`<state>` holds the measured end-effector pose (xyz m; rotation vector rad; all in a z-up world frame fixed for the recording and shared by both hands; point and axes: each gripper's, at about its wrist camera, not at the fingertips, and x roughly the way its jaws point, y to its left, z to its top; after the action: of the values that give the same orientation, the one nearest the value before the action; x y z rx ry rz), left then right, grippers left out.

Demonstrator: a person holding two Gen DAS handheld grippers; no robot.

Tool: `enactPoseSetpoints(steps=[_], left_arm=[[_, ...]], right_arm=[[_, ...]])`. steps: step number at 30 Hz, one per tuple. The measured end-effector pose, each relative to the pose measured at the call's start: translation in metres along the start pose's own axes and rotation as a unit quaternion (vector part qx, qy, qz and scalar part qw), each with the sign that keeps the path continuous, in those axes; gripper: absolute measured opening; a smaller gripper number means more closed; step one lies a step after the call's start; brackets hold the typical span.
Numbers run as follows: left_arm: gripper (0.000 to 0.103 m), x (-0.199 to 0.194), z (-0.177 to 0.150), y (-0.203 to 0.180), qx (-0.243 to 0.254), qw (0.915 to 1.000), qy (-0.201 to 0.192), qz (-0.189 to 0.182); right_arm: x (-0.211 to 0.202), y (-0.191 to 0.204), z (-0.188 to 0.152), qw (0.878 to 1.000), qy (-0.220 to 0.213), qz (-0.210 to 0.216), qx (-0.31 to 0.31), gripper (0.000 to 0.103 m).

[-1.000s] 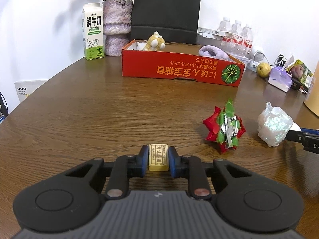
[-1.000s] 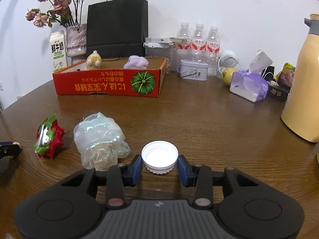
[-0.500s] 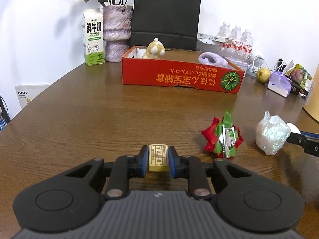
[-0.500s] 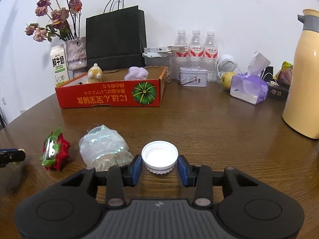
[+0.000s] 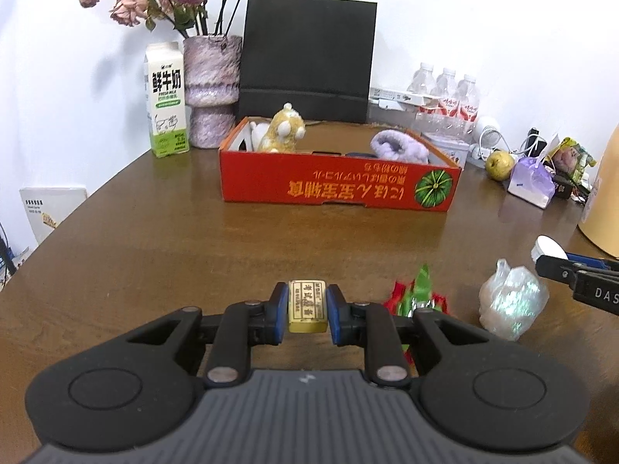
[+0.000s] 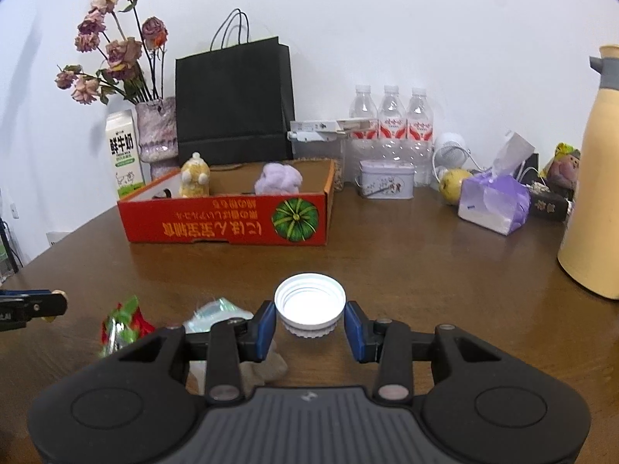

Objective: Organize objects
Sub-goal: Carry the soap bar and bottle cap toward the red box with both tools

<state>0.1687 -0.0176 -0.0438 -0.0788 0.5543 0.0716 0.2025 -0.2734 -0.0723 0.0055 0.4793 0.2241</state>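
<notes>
Partly done: plush toy (image 5: 284, 128) and purple fluffy ball (image 5: 398, 147) already in the red box (image 5: 336, 187) near the worktop's far edge. Left hand-held gripper (image 5: 307, 311) grasping a gold bar (image 5: 307, 305), right hand-held gripper (image 6: 309, 323) grasping a white cap (image 6: 309, 303), both lifted. Left to put away: red-green bow (image 5: 416, 295), shiny wrapper (image 5: 510, 301) near the front edge.
</notes>
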Motion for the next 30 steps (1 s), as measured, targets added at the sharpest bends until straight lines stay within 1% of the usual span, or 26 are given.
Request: enactPoseSetpoints(steps=[13, 20, 30], left_arm=[[0.022, 0.015, 0.04, -0.002, -0.008, 0.9997, -0.019, -0.015], [0.022, 0.028, 0.061, 0.003, -0.02, 0.9994, -0.02, -0.021], [0.022, 0.047, 0.086, 0.01, -0.027, 0.9989, -0.035, -0.016]], right_arm=[[0.013, 0.028, 0.036, 0.999, -0.026, 0.03, -0.008, 0.037], [0.026, 0.048, 0.054, 0.998, -0.037, 0.053, -0.008, 0.037], [0.052, 0.072, 0.077, 0.996, -0.045, 0.072, -0.009, 0.037]])
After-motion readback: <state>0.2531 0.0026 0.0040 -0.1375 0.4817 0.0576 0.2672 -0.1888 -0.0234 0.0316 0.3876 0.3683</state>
